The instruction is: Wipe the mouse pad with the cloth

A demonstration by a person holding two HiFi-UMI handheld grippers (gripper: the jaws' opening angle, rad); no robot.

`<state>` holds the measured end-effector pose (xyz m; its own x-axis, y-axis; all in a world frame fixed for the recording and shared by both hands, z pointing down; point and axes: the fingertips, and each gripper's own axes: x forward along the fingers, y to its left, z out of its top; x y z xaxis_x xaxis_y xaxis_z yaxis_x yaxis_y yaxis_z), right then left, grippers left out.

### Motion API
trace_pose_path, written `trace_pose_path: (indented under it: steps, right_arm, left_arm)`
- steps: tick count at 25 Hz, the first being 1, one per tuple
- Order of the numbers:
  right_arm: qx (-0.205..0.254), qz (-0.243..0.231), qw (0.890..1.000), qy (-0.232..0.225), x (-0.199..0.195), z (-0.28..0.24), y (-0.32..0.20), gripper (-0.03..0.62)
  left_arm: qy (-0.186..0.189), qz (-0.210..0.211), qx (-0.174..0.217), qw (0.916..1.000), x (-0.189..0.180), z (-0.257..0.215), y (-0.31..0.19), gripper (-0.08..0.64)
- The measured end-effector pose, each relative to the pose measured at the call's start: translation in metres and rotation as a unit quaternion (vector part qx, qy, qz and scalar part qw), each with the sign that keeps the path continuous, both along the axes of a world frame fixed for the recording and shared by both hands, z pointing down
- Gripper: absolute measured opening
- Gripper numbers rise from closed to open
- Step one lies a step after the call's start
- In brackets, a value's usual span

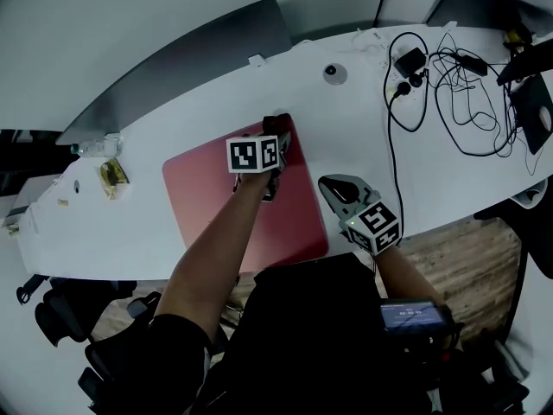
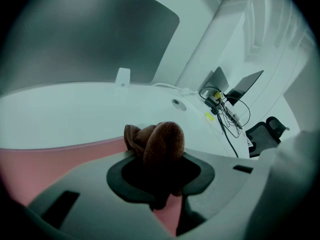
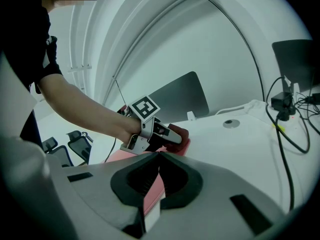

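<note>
1. Closest is the person's left arm (image 1: 207, 266), which reaches out over the table (image 1: 346, 111).
2. It holds the left gripper (image 1: 278, 132). Its jaws are squeezed tight on the cloth (image 2: 159, 141).
3. That cloth is brown and all bunched up. It sticks out past the jaw tips.
4. It sits at the far right corner of the pad (image 1: 216, 188), and it looks like it is touching it.
5. That pad is pink and lies flat on the white table, close to the near edge, right in front of the person.
6. On the right is the right gripper (image 1: 337, 188). It is just beside the pad's right edge.
7. Its jaws are closed, tip to tip, and they hold nothing. Pink pad and white table show through the slit under the tips.
8. Black cables (image 1: 467, 93) lie in a tangle at the far right of the table, well away from the pad.
9. Behind the table stands a grey screen (image 1: 173, 67).
</note>
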<state>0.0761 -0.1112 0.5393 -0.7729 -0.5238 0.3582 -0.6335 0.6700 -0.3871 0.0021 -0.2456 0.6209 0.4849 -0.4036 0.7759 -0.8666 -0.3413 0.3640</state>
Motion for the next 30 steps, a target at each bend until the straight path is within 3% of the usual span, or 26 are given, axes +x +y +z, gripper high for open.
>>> trace_pose_path:
  steps: [8,11,19,30]
  right_arm:
    - [0.002,-0.008,1.000,-0.007,0.008,0.000,0.005,0.025]
    - [0.002,-0.014,1.000,-0.011,0.006,-0.004,0.009,0.025]
    - [0.011,-0.022,1.000,-0.008,0.006,-0.009,0.021,0.025]
    - [0.015,-0.035,0.999,0.003,-0.021,-0.014,0.034,0.025]
  left_arm:
    - [0.024,0.036,-0.007,0.9991,0.037,-0.004,0.021,0.115]
    - [0.016,0.036,-0.007,0.9992,0.042,-0.002,0.032,0.115]
    - [-0.007,0.010,-0.009,0.9999,0.023,0.003,0.037,0.115]
    - [-0.017,-0.019,-0.009,0.9996,-0.033,0.002,0.048,0.115]
